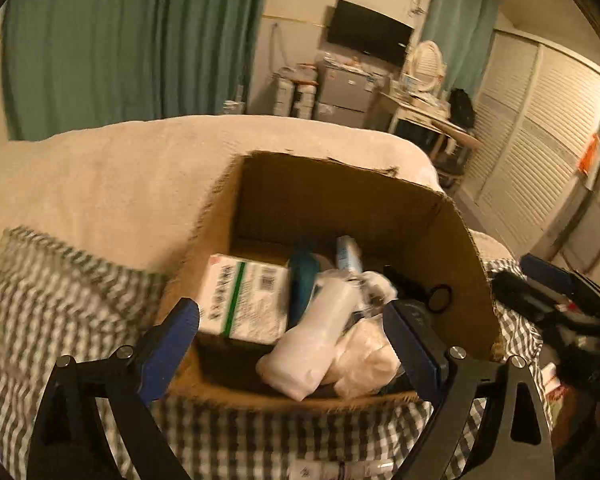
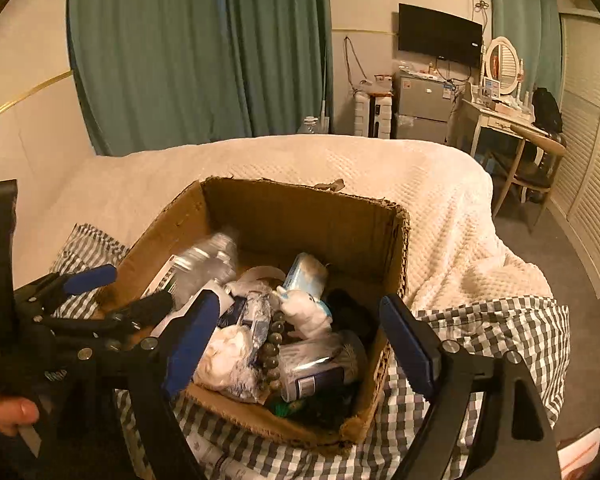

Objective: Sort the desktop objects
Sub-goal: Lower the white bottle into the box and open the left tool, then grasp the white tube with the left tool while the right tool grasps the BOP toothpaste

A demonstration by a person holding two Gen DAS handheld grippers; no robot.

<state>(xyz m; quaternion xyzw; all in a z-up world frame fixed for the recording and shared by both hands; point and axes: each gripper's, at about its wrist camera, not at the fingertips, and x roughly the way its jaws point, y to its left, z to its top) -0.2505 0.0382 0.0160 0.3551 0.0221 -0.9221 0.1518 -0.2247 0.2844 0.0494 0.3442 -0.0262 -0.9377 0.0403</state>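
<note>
Bed [image 2: 340, 168], checked cloth [image 2: 480, 340], green curtains [image 2: 180, 48]

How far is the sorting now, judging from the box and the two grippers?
Done: the cardboard box already holds many things, such as a white carton, a clear bottle and a string of beads. In hand: nothing; the left gripper and right gripper are open and empty above the box. Left: papers lie on the checked cloth.

Dim, warm yellowish indoor light fills both views; fisheye bending curves the edges, with black corners. Motion blur softens the left wrist view's lower half.
</note>
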